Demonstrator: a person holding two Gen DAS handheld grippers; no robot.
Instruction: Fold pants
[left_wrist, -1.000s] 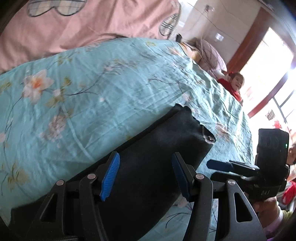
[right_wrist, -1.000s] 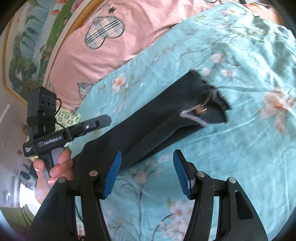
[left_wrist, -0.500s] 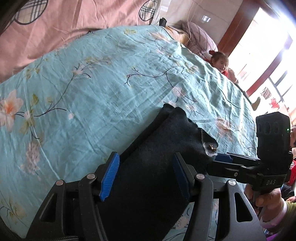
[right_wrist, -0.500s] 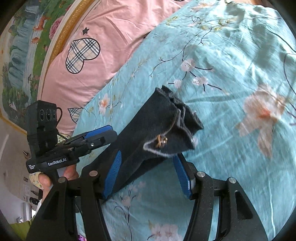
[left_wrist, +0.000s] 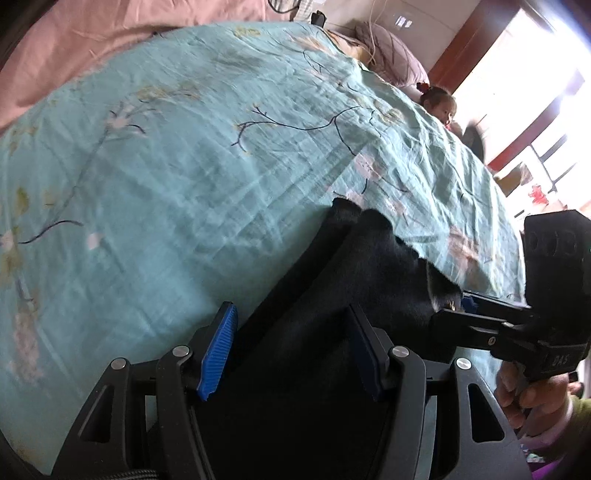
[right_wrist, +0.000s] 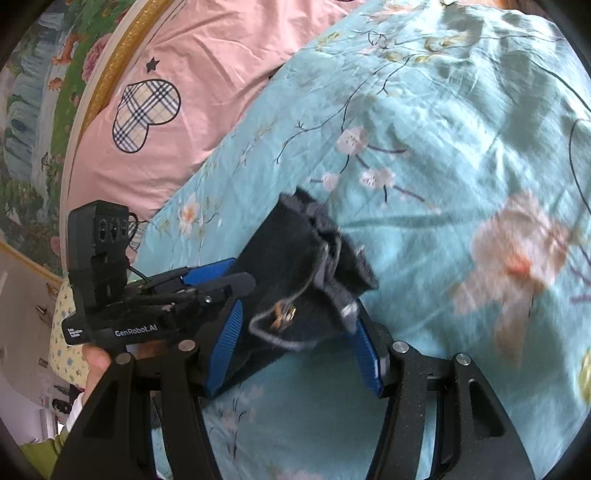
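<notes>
Now both grippers are down at the dark pants (right_wrist: 295, 258), which lie on the teal floral bed sheet (left_wrist: 166, 166) toward the bed's near edge. Left gripper (left_wrist: 291, 354): jaws apart over the cloth. Right gripper (right_wrist: 295, 343): jaws apart too, straddling the waistband end with its drawstring (right_wrist: 284, 315). Soft, light, floppy stuff, I'd say — pinch the thick waistband hem, not loose fabric.

One pair black pants (right_wrist: 295, 266) on one floral bed (left_wrist: 184, 166); two grippers, left (left_wrist: 291, 350) and right (right_wrist: 295, 343), beside pants; one child (left_wrist: 439, 105) beyond bed; one pink pillow (right_wrist: 184, 110).
</notes>
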